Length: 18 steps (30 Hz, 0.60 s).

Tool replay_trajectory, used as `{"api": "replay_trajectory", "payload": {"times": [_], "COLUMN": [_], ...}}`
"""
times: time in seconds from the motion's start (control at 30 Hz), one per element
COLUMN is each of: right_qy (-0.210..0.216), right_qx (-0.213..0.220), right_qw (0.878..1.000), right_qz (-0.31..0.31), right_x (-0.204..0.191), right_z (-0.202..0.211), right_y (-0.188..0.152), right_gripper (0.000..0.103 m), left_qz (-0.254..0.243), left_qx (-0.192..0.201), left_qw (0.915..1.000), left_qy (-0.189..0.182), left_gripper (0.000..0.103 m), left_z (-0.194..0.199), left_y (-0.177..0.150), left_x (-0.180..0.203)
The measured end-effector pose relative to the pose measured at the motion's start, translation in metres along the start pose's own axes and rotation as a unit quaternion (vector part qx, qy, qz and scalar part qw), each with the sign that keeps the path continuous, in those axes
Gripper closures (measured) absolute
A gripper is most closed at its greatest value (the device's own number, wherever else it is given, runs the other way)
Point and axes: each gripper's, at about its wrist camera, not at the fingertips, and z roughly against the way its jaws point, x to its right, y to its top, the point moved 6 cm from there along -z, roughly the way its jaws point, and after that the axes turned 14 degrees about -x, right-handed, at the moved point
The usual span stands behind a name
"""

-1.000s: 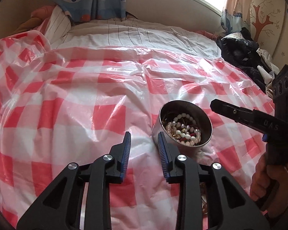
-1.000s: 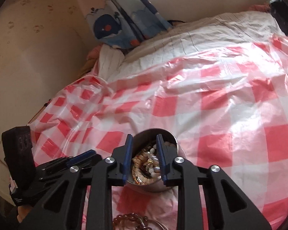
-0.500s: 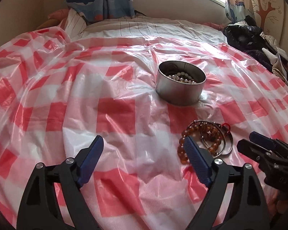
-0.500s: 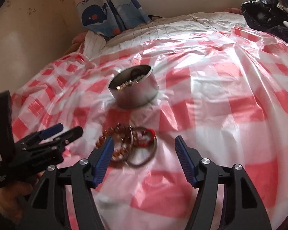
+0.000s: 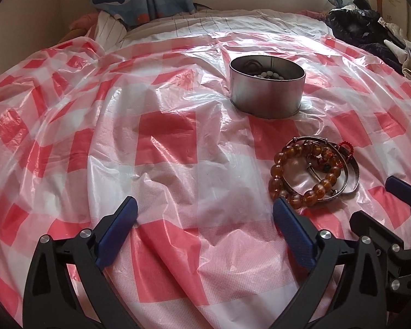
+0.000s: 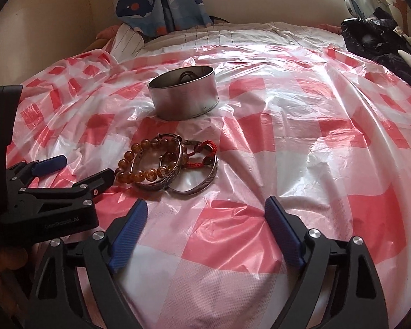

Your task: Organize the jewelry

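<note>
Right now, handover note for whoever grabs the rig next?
Left gripper: open, empty, low over the checked plastic sheet.
Right gripper: open, empty, near the bracelet pile.
Metal tin: upright on the sheet, pearl beads and other pieces already inside.
Left to do: amber bead bracelet, two silver bangles and red cord bracelet lie tangled in front of the tin.
</note>
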Motion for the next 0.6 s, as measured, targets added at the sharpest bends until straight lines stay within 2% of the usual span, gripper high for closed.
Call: {"api": "replay_trajectory", "payload": {"times": [0.6], "right_qy": [-0.004], "right_qx": [0.002], "right_qw": [1.000], "right_qz": [0.006], "right_x": [-0.0045], "right_z": [-0.0023], "right_y": [0.0007], "right_gripper": [0.013], "left_qz": [0.003], "left_qx": [-0.010], "left_qw": [0.9999], "left_qy": [0.007], "left_gripper": [0.008], "left_z": [-0.0040], "left_y": [0.0007], "left_x": [0.0017]}}
